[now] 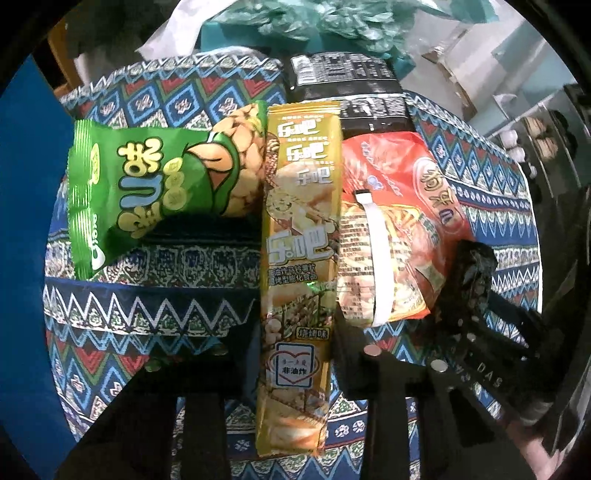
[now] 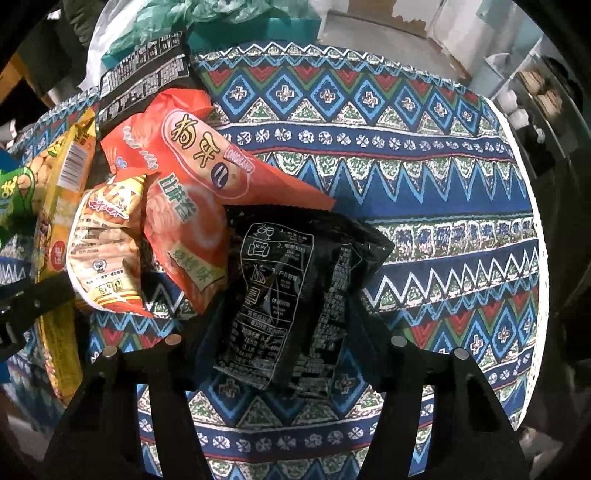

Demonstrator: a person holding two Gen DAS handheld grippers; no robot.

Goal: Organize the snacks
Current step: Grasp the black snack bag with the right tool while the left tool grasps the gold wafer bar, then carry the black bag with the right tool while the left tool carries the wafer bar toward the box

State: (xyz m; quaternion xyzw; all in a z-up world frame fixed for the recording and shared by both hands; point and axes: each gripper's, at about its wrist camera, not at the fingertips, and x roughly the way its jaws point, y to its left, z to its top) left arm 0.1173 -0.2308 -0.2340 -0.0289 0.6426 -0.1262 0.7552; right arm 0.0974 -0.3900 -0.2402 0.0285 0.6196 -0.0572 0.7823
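A long gold snack pack (image 1: 299, 258) lies lengthwise between the fingers of my left gripper (image 1: 295, 325), whose pads press on its two sides. In the right wrist view a black snack pack (image 2: 295, 295) sits between the fingers of my right gripper (image 2: 288, 317), which is shut on it just above the patterned tablecloth (image 2: 424, 206). To the left of the gold pack lies a green snack bag (image 1: 147, 184). An orange bag (image 2: 192, 177) and a small pale pack (image 2: 107, 251) are piled between the two grippers.
A large black bag (image 1: 347, 85) lies at the table's far edge, with a green plastic bag (image 1: 332, 26) behind it. The round table's rim (image 2: 532, 221) curves along the right. The left gripper's body (image 2: 18, 306) shows at the left edge of the right wrist view.
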